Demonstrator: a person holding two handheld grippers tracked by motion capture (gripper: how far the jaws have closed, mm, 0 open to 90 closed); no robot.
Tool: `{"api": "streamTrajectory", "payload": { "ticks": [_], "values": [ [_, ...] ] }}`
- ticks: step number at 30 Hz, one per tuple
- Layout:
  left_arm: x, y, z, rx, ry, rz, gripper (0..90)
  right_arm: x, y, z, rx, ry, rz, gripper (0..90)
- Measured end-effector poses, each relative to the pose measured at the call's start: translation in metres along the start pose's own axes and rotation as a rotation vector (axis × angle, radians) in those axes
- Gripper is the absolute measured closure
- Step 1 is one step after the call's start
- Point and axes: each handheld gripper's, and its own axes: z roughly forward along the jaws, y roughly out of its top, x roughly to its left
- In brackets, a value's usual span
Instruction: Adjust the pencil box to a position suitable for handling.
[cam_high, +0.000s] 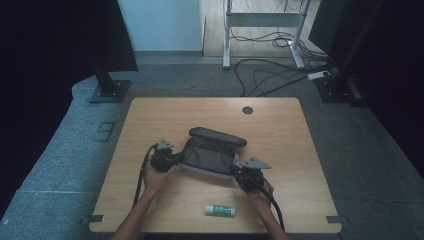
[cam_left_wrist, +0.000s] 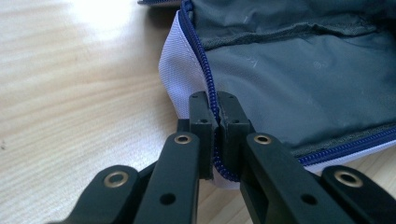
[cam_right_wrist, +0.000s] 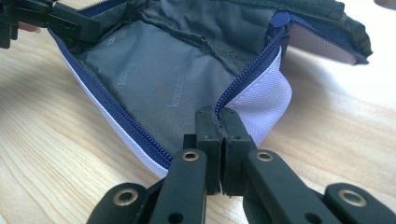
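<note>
Grey-lined fabric pouch (cam_high: 212, 156) with a white edge and blue zipper lies open between my grippers, its long axis running hand to hand: my left gripper (cam_left_wrist: 213, 109) clamps its left rim, my right gripper (cam_right_wrist: 216, 122) its right rim, glue stick (cam_high: 220, 210) nearer my right.

Wooden table (cam_high: 150, 120): open pouch (cam_high: 212, 155) mid-table, glue stick (cam_high: 220, 210) near front edge.

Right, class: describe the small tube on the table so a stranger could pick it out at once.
Start at the wooden table and find its near edge. The glue stick lies there on its side, in front of the open pouch. It is the small white-and-green tube, held by neither gripper.
</note>
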Motion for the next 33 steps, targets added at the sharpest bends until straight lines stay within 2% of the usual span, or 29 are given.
{"api": "streamTrajectory", "payload": {
  "ticks": [7,12,14,17,19,21,24,30,33],
  "values": [
    [0.000,-0.005,0.008,0.023,0.005,-0.002,85.1,-0.004,-0.009,0.009,0.036,0.002,0.023,87.2],
    [0.001,-0.008,0.010,0.016,0.002,-0.020,80.5,-0.008,-0.012,0.012,0.052,-0.002,0.033,85.9],
    [0.003,-0.009,0.010,0.001,-0.003,-0.044,72.7,-0.009,-0.012,0.011,0.048,-0.004,0.040,82.8],
    [0.006,-0.009,0.010,-0.002,0.003,-0.063,55.1,-0.011,-0.012,0.008,0.016,-0.033,0.063,61.2],
    [0.007,-0.009,0.009,-0.012,0.025,-0.060,45.2,-0.013,-0.012,0.006,0.000,-0.018,0.074,54.5],
    [0.008,-0.009,0.009,-0.021,0.024,-0.068,36.4,-0.015,-0.012,0.004,-0.011,-0.008,0.084,49.1],
    [0.009,-0.008,0.007,-0.038,0.032,-0.073,28.2,-0.016,-0.013,0.000,-0.027,-0.008,0.082,46.2],
    [0.009,-0.006,0.002,-0.066,0.010,-0.078,18.8,-0.018,-0.014,-0.005,-0.050,0.000,0.083,43.3],
    [0.010,-0.004,0.000,-0.091,-0.015,-0.095,16.1,-0.018,-0.014,-0.007,-0.049,0.005,0.080,43.2]
  ]
}}
